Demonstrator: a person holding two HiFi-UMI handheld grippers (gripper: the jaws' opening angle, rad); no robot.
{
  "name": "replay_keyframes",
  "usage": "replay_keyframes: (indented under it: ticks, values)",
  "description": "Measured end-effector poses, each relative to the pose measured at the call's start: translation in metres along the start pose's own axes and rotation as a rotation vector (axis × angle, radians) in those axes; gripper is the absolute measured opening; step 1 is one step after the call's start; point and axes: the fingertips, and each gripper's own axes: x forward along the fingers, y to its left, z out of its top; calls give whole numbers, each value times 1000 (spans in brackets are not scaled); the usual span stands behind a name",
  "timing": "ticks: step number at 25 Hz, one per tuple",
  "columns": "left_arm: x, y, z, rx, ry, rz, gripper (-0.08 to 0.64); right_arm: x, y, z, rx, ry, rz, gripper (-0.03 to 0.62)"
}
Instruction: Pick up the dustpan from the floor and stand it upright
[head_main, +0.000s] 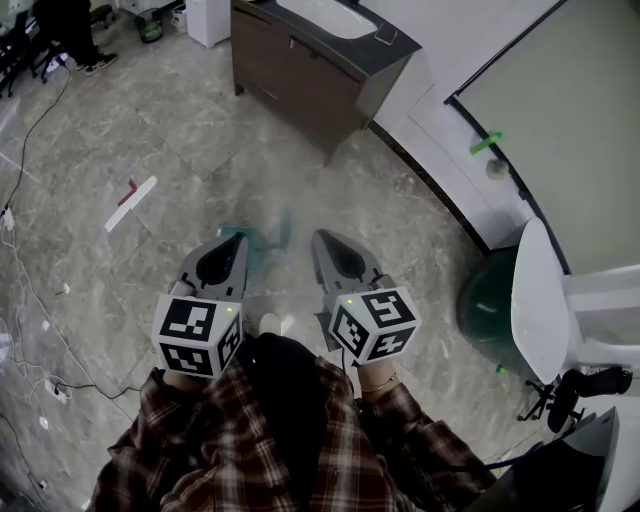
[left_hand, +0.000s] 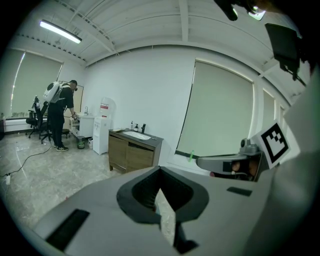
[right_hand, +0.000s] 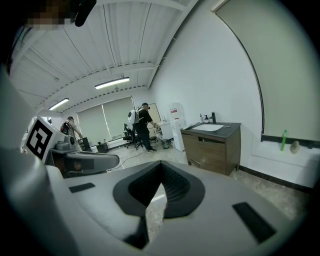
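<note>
In the head view a teal dustpan (head_main: 264, 243) lies on the grey tiled floor, blurred and partly hidden behind my left gripper. Both grippers are held side by side above the floor, just in front of the person's plaid shirt. My left gripper (head_main: 238, 236) has its jaws together and nothing in them, its tip over the dustpan's left edge. My right gripper (head_main: 324, 238) is also shut and empty, a little to the right of the dustpan. In the left gripper view (left_hand: 160, 168) and the right gripper view (right_hand: 161, 163) the jaw tips meet, and the dustpan cannot be made out there.
A wooden vanity cabinet (head_main: 300, 75) with a sink stands ahead against the wall. A white and red strip (head_main: 130, 203) lies on the floor to the left, with cables (head_main: 30, 300) further left. A dark green bin (head_main: 488, 298) and white equipment (head_main: 540, 300) stand at the right. A person (left_hand: 60, 115) stands far off.
</note>
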Motion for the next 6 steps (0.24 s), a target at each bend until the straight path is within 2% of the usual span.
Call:
replay_keyframes:
  ticks: [6]
  values:
    - [-15,25,3,2,-9,52,0,20,20,-4,2,8,41,11]
